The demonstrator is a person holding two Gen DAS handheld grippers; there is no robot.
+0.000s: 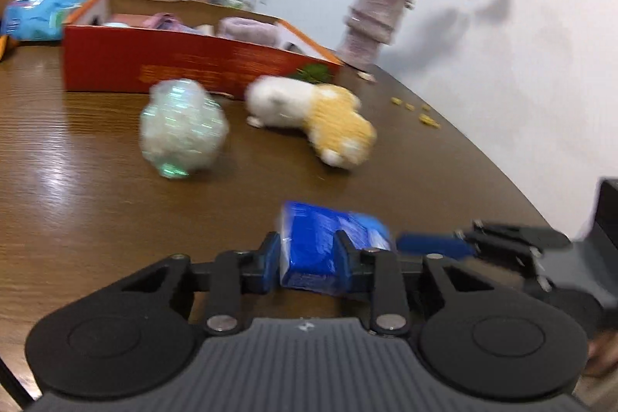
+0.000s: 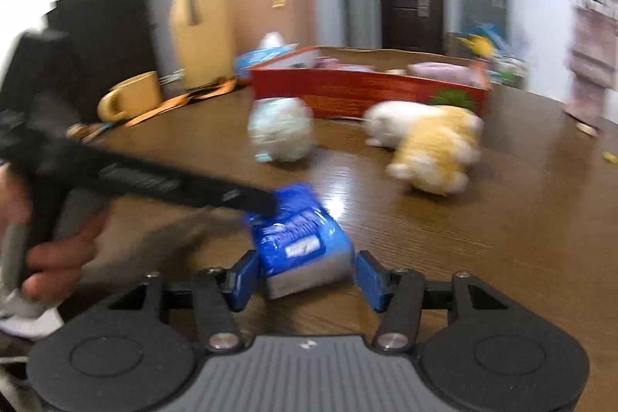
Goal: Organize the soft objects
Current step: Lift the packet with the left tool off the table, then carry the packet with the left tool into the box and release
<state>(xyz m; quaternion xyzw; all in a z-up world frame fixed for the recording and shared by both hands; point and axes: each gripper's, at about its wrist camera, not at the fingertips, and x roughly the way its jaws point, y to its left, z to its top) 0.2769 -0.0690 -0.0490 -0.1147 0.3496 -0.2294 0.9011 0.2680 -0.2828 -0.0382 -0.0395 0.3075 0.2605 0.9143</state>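
My left gripper [image 1: 309,253] is shut on a blue tissue pack [image 1: 324,250] just above the brown table [image 1: 96,199]. In the right wrist view the same pack [image 2: 301,242] lies between the open jaws of my right gripper [image 2: 307,273], with the left gripper [image 2: 266,203] pinching its far end. Beyond lie a white bubble-wrap ball [image 1: 183,128] [image 2: 280,130] and a white-and-yellow plush toy [image 1: 320,118] [image 2: 428,145]. Behind them stands a red cardboard box [image 1: 185,60] [image 2: 367,89] holding soft pink and purple items.
A vase of pink flowers [image 1: 372,20] stands at the table's back right by the wall. A blue tissue packet [image 1: 34,16] lies left of the box. A yellow mug [image 2: 131,97] and an orange strap [image 2: 181,101] sit at the left. Yellow crumbs [image 1: 417,112] dot the table.
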